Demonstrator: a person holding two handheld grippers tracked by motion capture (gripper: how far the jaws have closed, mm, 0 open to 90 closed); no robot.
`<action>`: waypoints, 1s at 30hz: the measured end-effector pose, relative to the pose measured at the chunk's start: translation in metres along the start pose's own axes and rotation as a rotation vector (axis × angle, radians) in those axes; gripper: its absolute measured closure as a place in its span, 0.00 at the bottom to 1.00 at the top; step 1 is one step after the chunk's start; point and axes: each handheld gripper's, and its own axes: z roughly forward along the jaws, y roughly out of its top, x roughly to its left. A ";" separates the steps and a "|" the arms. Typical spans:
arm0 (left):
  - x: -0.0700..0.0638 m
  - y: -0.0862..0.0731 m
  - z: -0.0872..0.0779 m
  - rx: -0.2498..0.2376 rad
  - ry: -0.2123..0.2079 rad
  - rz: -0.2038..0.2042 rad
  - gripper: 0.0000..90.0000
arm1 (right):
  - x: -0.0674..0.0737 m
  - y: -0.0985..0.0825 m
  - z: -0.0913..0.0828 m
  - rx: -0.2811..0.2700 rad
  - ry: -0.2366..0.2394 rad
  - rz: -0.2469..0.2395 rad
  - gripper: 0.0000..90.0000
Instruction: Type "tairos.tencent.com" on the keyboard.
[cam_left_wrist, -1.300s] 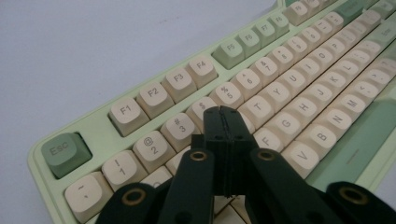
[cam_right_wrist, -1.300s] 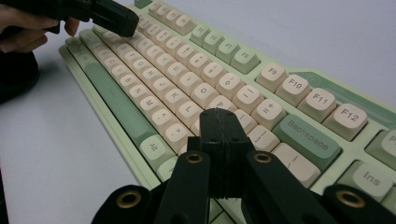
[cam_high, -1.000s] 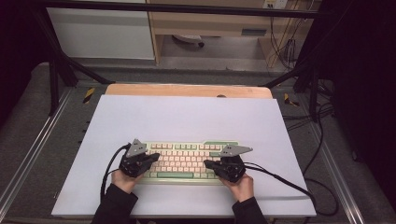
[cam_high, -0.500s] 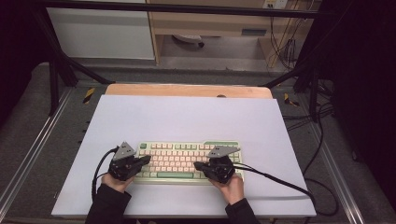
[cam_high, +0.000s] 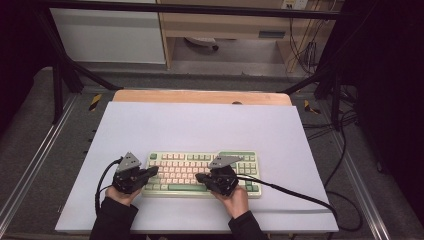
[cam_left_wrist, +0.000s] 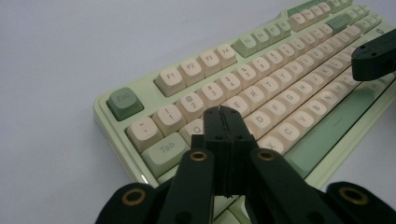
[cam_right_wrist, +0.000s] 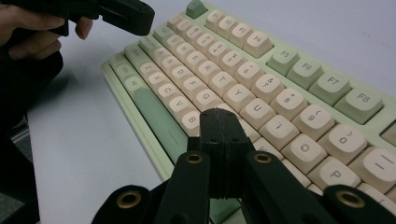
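A pale green keyboard (cam_high: 200, 172) with cream keys lies near the front of the white table top (cam_high: 200, 125). My left gripper (cam_high: 154, 171) is shut and empty, its tips over the keyboard's left end; in the left gripper view (cam_left_wrist: 223, 114) they hover just above the Q and W keys of the keyboard (cam_left_wrist: 261, 88). My right gripper (cam_high: 198, 177) is shut too, tips over the lower middle keys. In the right gripper view (cam_right_wrist: 219, 116) it points over the keyboard (cam_right_wrist: 224, 74) near the H and J keys, and the other gripper (cam_right_wrist: 116, 14) shows at the top left.
A black cable (cam_high: 295, 195) trails from the right gripper across the table to the right edge. A wooden strip (cam_high: 200, 96) runs along the table's far edge. Dark metal frame rails (cam_high: 30, 165) flank both sides.
Both hands have shifted left along the keyboard. The right gripper went from the keyboard's right end to its middle; the left gripper's tips now sit at the left end. Both stay shut.
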 end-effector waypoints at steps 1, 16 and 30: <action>0.000 0.000 0.000 -0.001 0.000 -0.003 1.00 | 0.001 0.000 0.001 0.006 -0.002 0.003 1.00; 0.000 0.000 0.000 -0.004 -0.001 -0.002 1.00 | 0.005 0.000 0.017 0.043 0.006 -0.009 1.00; 0.000 0.001 -0.001 -0.004 -0.001 -0.001 1.00 | 0.005 -0.002 0.020 0.062 0.005 -0.020 1.00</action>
